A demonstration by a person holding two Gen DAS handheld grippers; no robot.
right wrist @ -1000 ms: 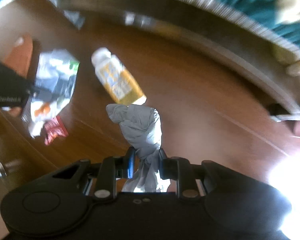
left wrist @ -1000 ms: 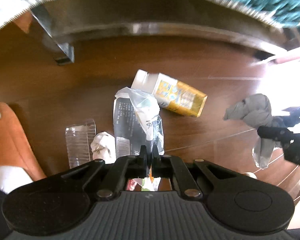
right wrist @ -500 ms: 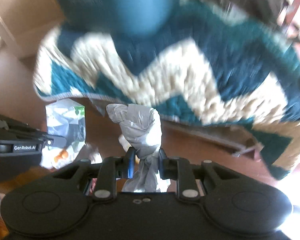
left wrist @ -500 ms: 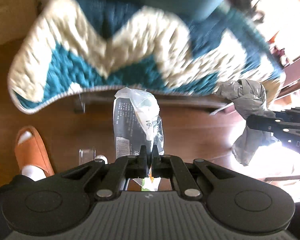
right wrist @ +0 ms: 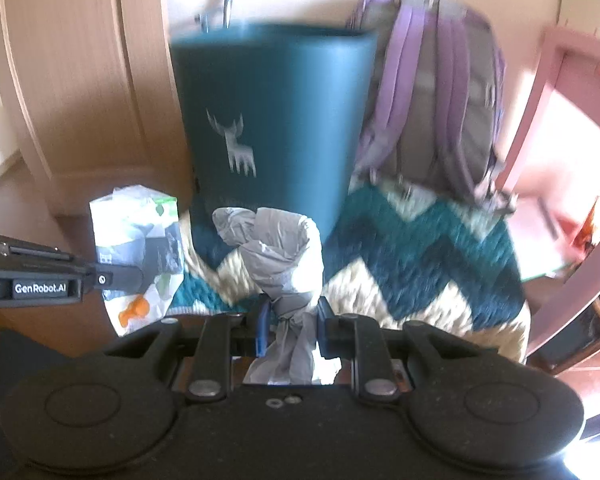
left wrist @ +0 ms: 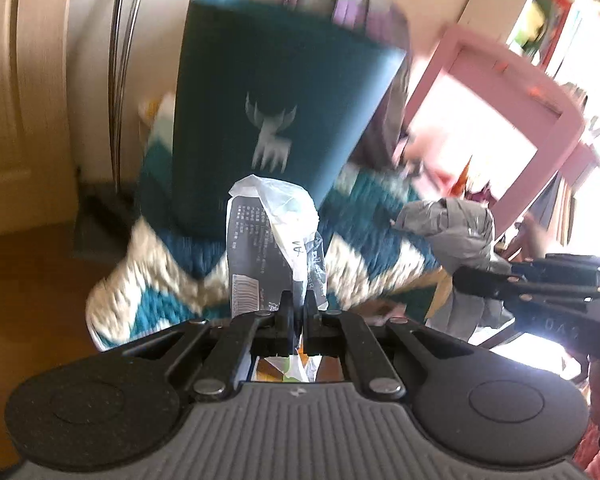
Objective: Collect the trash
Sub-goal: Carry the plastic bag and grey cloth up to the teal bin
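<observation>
Both claws have been raised from the wooden floor, where a second ago a yellow carton, a clear plastic tray and a white crumpled tissue were seen lying; none of these is in view now, so they are judged to be left for later collection. The left claw (left wrist: 298, 312) is pinched fully shut on a crinkled plastic wrapper (left wrist: 274, 240), which is held upright in front of the camera, and the right claw (right wrist: 292, 320) is closed narrowly around the knotted neck of a grey plastic bag (right wrist: 276, 248), which bulges above the pads. What is faced now is a tall teal bin (right wrist: 272, 120), standing on a teal-and-cream zigzag rug (right wrist: 420, 248) beyond both held pieces, with a purple backpack (right wrist: 428, 92) leaning to its right and a pink frame (left wrist: 500, 92) at the far right. The lift is taken to mean that both pieces are secured and are being carried toward the bin, with the drop not yet made. On the bin a pale deer emblem is printed, without words. "GenRobot.AI" can be read on the side of the left claw in the right wrist view. Dense small print and a barcode are carried on the wrapper's dark panel, too small to be read.
</observation>
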